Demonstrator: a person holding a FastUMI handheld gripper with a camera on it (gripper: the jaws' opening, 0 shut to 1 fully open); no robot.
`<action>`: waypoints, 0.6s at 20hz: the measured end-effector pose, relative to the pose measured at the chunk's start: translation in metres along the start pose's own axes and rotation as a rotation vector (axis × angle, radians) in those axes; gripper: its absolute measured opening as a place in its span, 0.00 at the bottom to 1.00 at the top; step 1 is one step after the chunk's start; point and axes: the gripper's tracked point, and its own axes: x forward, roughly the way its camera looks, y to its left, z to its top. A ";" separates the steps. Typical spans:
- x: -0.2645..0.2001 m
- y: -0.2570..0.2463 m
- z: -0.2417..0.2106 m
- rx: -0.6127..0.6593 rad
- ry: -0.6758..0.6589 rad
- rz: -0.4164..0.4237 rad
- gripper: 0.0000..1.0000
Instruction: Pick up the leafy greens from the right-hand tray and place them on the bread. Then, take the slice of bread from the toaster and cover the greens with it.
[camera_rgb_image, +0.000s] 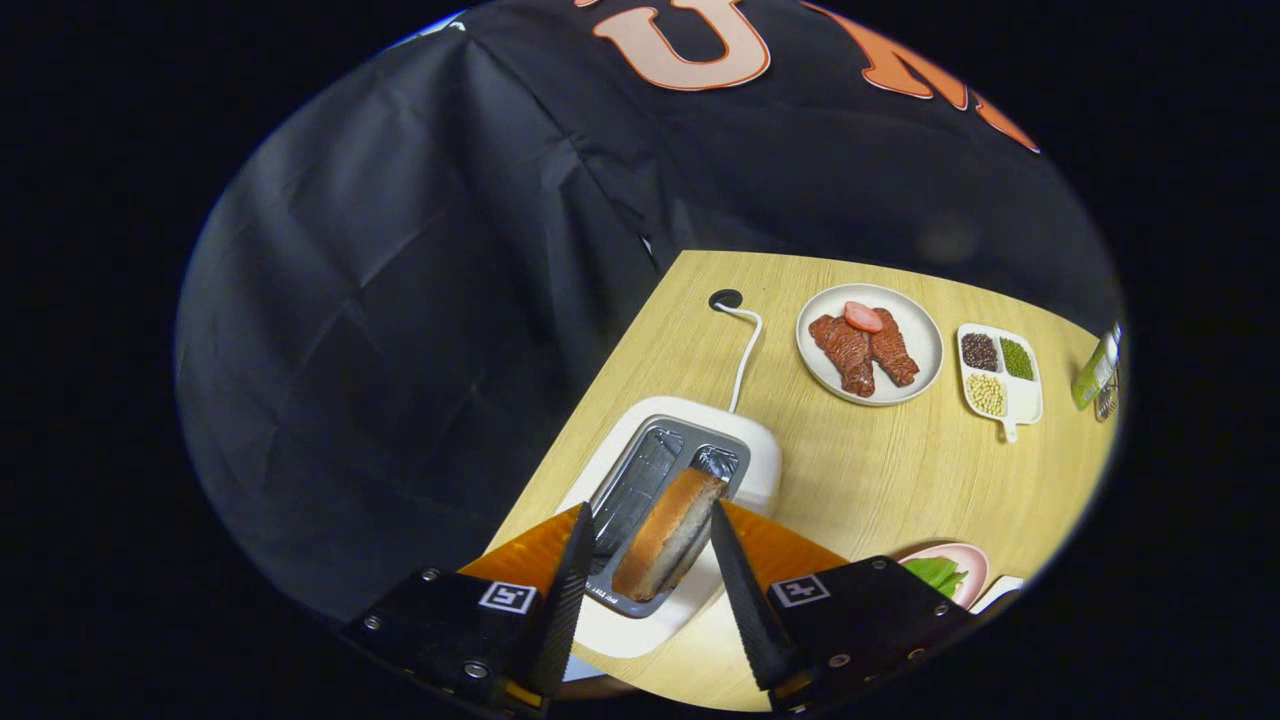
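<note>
A white toaster (760, 455) stands at the near left corner of the wooden table (880, 470). A slice of bread (668, 530) with a brown crust sticks up out of its right slot; the left slot is empty. My gripper (650, 512) is open just above the toaster, with the slice between the fingers. The right finger is close beside the crust and the left finger stands apart from it. Leafy greens (938, 572) lie on a pink plate (972, 560) to the right, partly hidden behind the gripper's body.
A white plate (925, 340) with meat slices sits beyond the toaster, and a white divided dish (1028, 400) of beans to its right. The toaster's white cable (745, 350) runs to a hole in the table. The table edge drops off left of the toaster.
</note>
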 end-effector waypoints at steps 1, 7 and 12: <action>0.004 0.001 -0.003 0.004 0.010 -0.012 0.67; 0.016 0.012 -0.020 0.024 0.071 0.007 0.47; 0.007 0.002 -0.011 -0.011 0.012 -0.034 0.30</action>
